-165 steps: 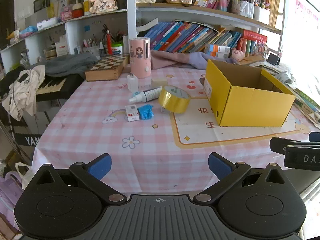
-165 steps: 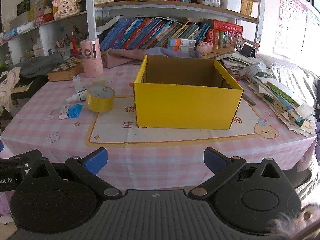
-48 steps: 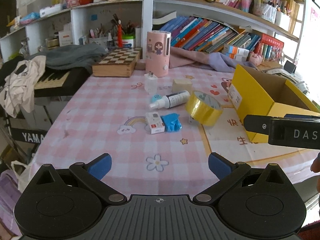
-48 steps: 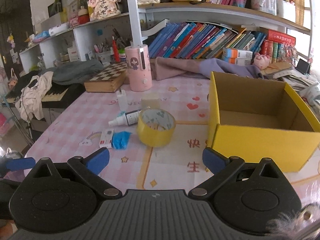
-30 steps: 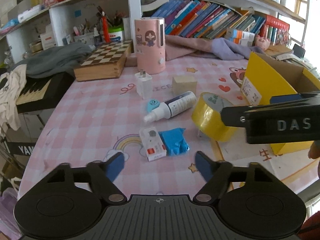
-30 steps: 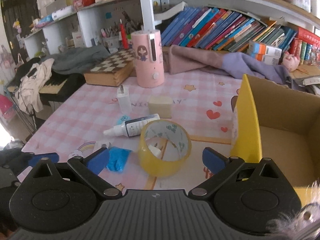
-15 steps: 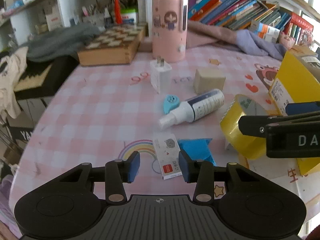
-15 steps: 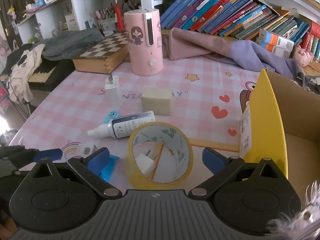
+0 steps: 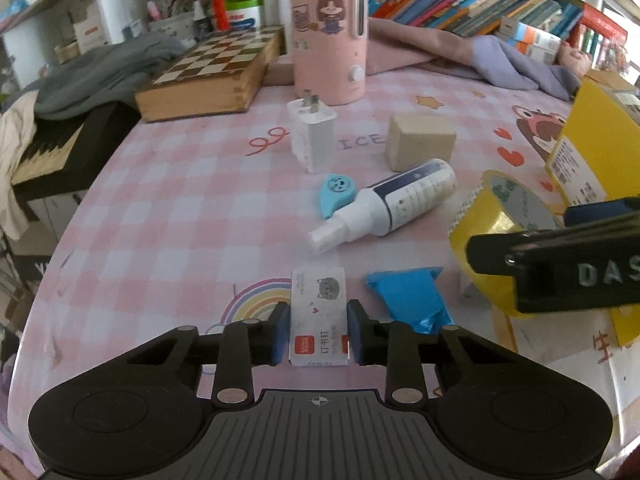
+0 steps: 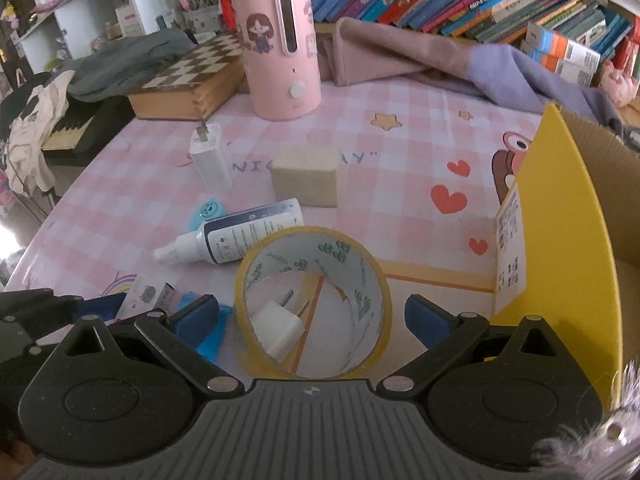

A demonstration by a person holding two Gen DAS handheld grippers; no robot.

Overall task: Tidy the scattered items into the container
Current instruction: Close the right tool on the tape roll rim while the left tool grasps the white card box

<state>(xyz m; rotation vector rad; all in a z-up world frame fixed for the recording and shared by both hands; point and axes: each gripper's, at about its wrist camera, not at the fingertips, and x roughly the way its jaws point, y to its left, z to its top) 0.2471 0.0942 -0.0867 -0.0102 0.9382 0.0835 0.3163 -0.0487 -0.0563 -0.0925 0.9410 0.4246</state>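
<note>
My left gripper (image 9: 319,332) is shut on a small white staple box (image 9: 319,314) lying on the pink checked tablecloth. A blue packet (image 9: 412,300) lies just right of it. My right gripper (image 10: 311,316) is open, its fingers on either side of a yellow tape roll (image 10: 312,304) that has a small white plug (image 10: 280,326) inside it. The yellow cardboard box (image 10: 560,240) stands at the right. A white spray bottle (image 9: 388,206), a blue clip (image 9: 334,192), a white charger (image 9: 314,140) and a beige block (image 9: 420,142) lie farther back.
A pink cylinder appliance (image 9: 328,32) and a wooden chessboard box (image 9: 208,76) stand at the back. Purple and pink cloth (image 10: 440,60) lies behind the yellow box, below shelves of books. A keyboard and clothes (image 9: 28,136) sit off the table's left edge.
Both grippers moved forward and down over the table. My left gripper closed from wide open onto the staple box. My right gripper came around the tape roll, still open.
</note>
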